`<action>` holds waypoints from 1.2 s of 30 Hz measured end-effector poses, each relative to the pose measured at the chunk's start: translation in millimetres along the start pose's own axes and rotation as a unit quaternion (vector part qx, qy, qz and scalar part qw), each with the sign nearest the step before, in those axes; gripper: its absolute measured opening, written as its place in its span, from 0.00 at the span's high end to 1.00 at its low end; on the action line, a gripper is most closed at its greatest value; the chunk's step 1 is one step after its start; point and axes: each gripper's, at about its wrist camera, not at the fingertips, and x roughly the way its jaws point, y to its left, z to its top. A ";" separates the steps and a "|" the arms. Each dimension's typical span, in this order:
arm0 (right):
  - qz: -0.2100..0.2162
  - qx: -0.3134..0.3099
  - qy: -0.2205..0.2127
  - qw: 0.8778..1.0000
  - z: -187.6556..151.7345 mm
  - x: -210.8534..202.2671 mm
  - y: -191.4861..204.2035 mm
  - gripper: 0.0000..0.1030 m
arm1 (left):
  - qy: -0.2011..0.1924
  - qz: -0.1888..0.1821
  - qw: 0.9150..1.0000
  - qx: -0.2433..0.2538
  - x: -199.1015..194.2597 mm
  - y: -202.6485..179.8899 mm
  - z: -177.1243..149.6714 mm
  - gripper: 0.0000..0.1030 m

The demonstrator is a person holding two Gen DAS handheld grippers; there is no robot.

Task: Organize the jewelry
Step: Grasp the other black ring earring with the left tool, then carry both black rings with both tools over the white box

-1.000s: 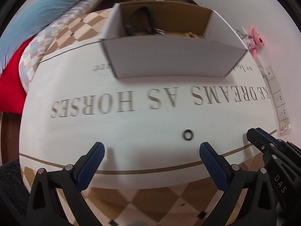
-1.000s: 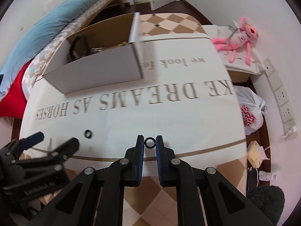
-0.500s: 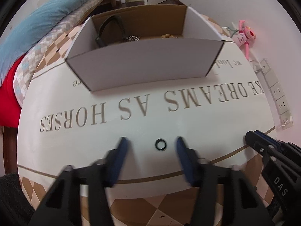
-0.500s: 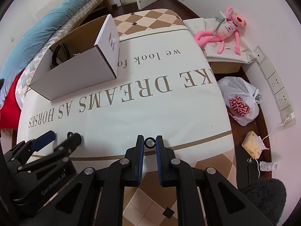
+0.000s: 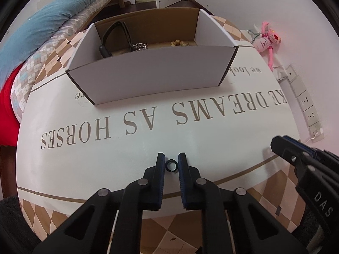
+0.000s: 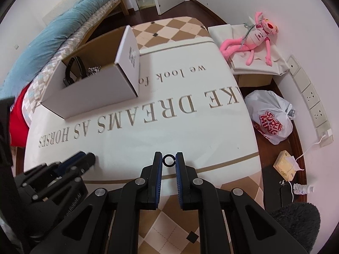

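My left gripper (image 5: 171, 162) is shut on a small black ring (image 5: 171, 166) low over the white lettered cloth (image 5: 148, 148). My right gripper (image 6: 168, 158) is shut on a second black ring (image 6: 168, 160) above the cloth's front edge. An open white cardboard box (image 5: 148, 72) stands behind, holding a black band (image 5: 110, 36), a silver chain (image 5: 138, 46) and yellow beads (image 5: 178, 43). The box also shows in the right wrist view (image 6: 95, 89), at the left. Each gripper shows in the other's view: the right one (image 5: 296, 158) and the left one (image 6: 70, 165).
A pink plush toy (image 6: 252, 40) lies on a cloth-covered stand at the right. A white plastic bag (image 6: 271, 118), a tissue pack (image 6: 286, 165) and wall sockets (image 6: 313, 105) are on the right side. Bedding (image 5: 42, 33) lies left of the table.
My left gripper moved over the loose black ring and closed its fingers on it. My right gripper kept its ring and drifted right, away from the box.
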 end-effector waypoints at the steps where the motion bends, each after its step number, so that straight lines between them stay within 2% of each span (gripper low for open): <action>1: 0.002 0.000 -0.002 1.000 1.2 -2.2 1.1 0.87 | -0.002 -0.003 1.000 -0.001 -3.5 0.8 0.3 0.90; 8: 0.034 0.003 -0.021 0.999 14.4 -24.5 12.7 0.87 | -0.030 -0.033 0.999 -0.018 -44.8 14.2 20.5 0.90; 12: 0.068 0.000 -0.042 0.997 36.3 -44.0 25.7 0.87 | -0.043 -0.061 0.996 -0.042 -69.3 36.2 53.9 0.90; 16: 0.113 -0.004 -0.050 0.992 75.0 -48.9 44.0 0.87 | -0.034 -0.084 0.994 -0.057 -68.9 57.6 95.6 0.90; 20: 0.147 -0.009 -0.032 0.989 116.8 -30.0 61.7 0.87 | -0.022 -0.084 0.994 -0.071 -56.8 80.2 130.3 0.90; 24: 0.171 -0.004 0.014 0.985 142.5 4.4 74.3 0.87 | -0.007 -0.091 0.992 -0.086 -47.1 89.9 143.0 0.87; 26: 0.173 -0.006 0.043 0.984 150.5 22.5 81.2 0.87 | 0.001 -0.084 0.992 -0.097 -43.0 95.8 146.8 0.80; 27: 0.169 -0.005 0.052 0.984 151.9 29.1 82.7 0.87 | 0.001 -0.086 0.991 -0.103 -42.0 100.2 148.4 0.67; 28: 0.167 -0.003 0.058 0.984 153.7 33.3 83.8 0.86 | 0.000 -0.086 0.991 -0.106 -42.5 102.5 148.8 0.46; 30: 0.164 -0.004 0.065 0.984 153.6 37.9 84.2 0.86 | -0.010 -0.077 0.990 -0.115 -45.8 110.1 149.3 0.26; 34: 0.150 -0.008 0.054 0.987 155.5 33.6 83.3 0.86 | -0.013 -0.063 0.990 -0.125 -49.7 121.3 146.6 0.24; 35: 0.146 -0.009 0.051 0.988 155.8 31.4 81.8 0.86 | -0.015 -0.057 0.990 -0.125 -50.8 123.3 145.0 0.21; 36: 0.145 -0.009 0.048 0.988 156.7 29.2 79.1 0.86 | -0.018 -0.047 0.991 -0.126 -52.1 125.3 143.5 0.15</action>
